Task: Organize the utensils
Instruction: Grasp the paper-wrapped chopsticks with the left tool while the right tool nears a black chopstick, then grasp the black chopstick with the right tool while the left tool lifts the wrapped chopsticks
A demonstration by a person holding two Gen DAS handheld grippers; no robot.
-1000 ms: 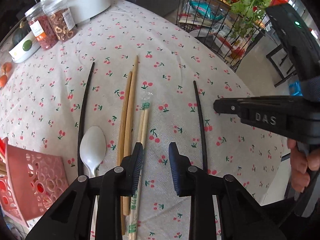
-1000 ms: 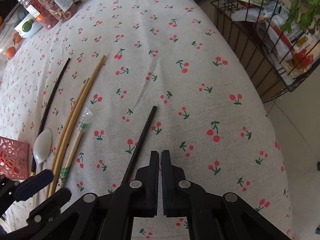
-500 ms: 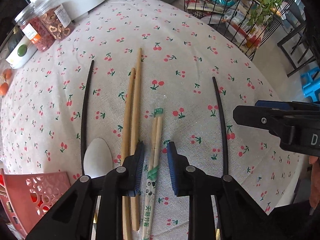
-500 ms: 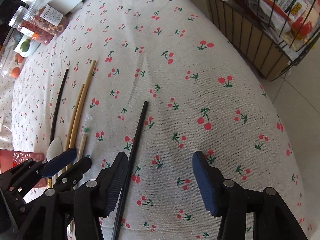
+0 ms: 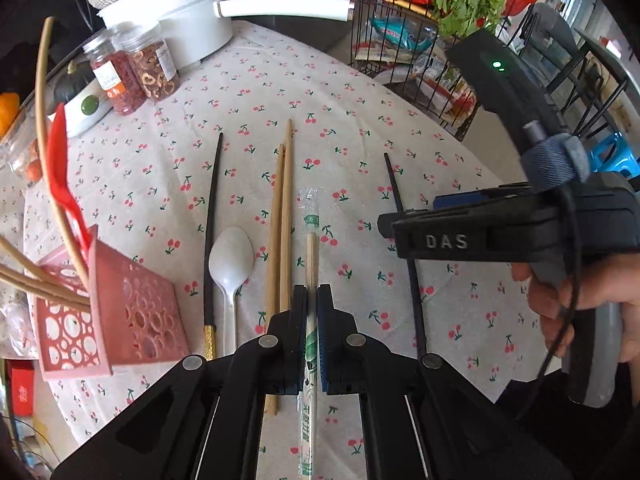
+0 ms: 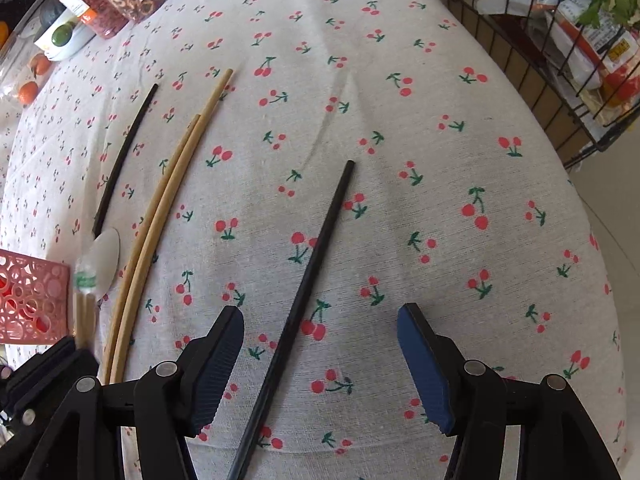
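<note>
Utensils laid out on the cherry-print table [image 5: 256,80], beside a pink basket [image 5: 132,312].
Left tool [image 5: 312,300] is clamped on the wrapped chopsticks [image 5: 311,248]; right tool [image 6: 320,356] is spread wide over a black chopstick [image 6: 316,252] (not touching it). Bamboo pair [image 5: 280,220], white spoon [image 5: 231,258] and second black chopstick [image 5: 211,216] lie parallel on the cloth.

Utensils laid side by side on my table, holder at the left.

From my left wrist camera, left to right on the tablecloth [image 5: 320,92]: the holder [image 5: 132,312], one chopstick [image 5: 211,232], the spoon [image 5: 230,264] just beside it, a chopstick pair [image 5: 280,220], the wrapped chopsticks [image 5: 311,248], then another single chopstick [image 6: 316,264] well apart. Jars [image 5: 136,68] and a pot [image 5: 176,8] stand behind; a wire rack [image 5: 420,60] sits beyond the table's right edge.
</note>
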